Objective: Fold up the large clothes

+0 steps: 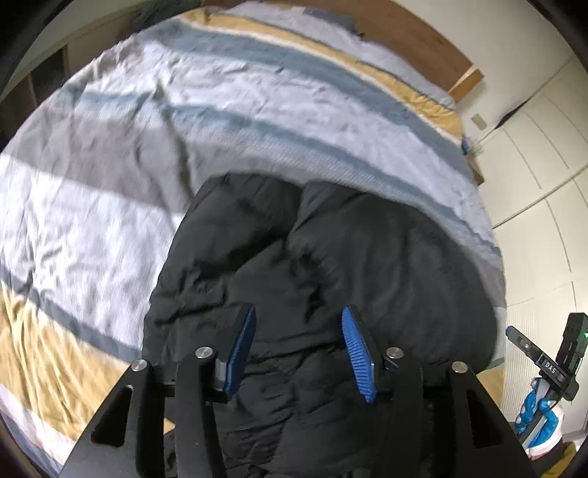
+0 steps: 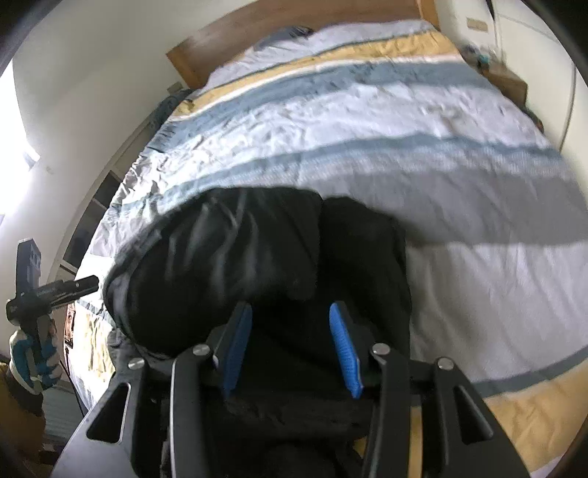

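A large black puffy jacket [image 1: 294,264] lies bunched on a striped bed cover; it also shows in the right wrist view [image 2: 257,257]. My left gripper [image 1: 297,316] hangs just above the jacket's near part with its blue pads [image 1: 242,345] wide apart and nothing between them. My right gripper [image 2: 290,312] is likewise open above the jacket, its blue pads [image 2: 343,349] apart. The right gripper shows at the far right of the left wrist view [image 1: 514,332], and the left gripper at the far left of the right wrist view [image 2: 88,283]. The jacket's near edge is hidden under the gripper bodies.
The bed cover [image 1: 110,165] has white, grey-blue and yellow stripes and spreads beyond the jacket [image 2: 404,147]. A wooden headboard [image 2: 257,33] stands at the far end. White wardrobe doors [image 1: 544,184] flank one side, a white wall [image 2: 73,92] the other.
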Motion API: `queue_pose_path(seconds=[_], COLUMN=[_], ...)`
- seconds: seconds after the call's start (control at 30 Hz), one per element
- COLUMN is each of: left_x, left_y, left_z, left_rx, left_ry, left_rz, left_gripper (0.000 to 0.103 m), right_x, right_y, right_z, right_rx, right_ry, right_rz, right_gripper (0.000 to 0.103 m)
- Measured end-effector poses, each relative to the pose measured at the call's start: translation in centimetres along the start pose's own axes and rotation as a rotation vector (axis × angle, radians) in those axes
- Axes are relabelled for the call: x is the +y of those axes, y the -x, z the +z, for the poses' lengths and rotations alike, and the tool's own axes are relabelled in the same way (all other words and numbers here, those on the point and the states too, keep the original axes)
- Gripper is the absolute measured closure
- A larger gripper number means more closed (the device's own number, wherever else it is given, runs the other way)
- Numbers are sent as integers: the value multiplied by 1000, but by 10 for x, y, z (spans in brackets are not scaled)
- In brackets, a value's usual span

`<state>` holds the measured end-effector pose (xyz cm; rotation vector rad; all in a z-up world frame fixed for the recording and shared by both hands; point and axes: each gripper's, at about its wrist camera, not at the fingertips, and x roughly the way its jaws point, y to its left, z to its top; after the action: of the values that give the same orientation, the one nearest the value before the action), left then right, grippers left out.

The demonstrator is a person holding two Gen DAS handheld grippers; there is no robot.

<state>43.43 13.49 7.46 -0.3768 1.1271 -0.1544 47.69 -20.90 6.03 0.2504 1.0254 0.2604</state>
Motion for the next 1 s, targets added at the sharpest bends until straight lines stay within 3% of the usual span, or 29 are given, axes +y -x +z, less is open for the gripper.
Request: queue_pose_path(seconds=[0.07,0.2,0.4,0.67,1.0], left_x=[-15,-44,-65,-38,-36], left_y=[3,-11,-61,-119,-156], left_z=[11,35,48,29,3], left_rx=[-16,-17,24,110,109], left_ry=[-37,-94,-160,-155,-247], left_rz=[-8,-27,-7,7,71], left_gripper=[44,42,42,42,42], right_x=[12,37,60,38,22], right_y=[1,-16,-62,-124,-161], right_z=[14,44,68,40,9], right_rx=[-8,-14,16,129,134], right_ry=[22,74,112,141,196], right_rz=[8,25,42,-1,-62], right_gripper=[59,55,54,54,53])
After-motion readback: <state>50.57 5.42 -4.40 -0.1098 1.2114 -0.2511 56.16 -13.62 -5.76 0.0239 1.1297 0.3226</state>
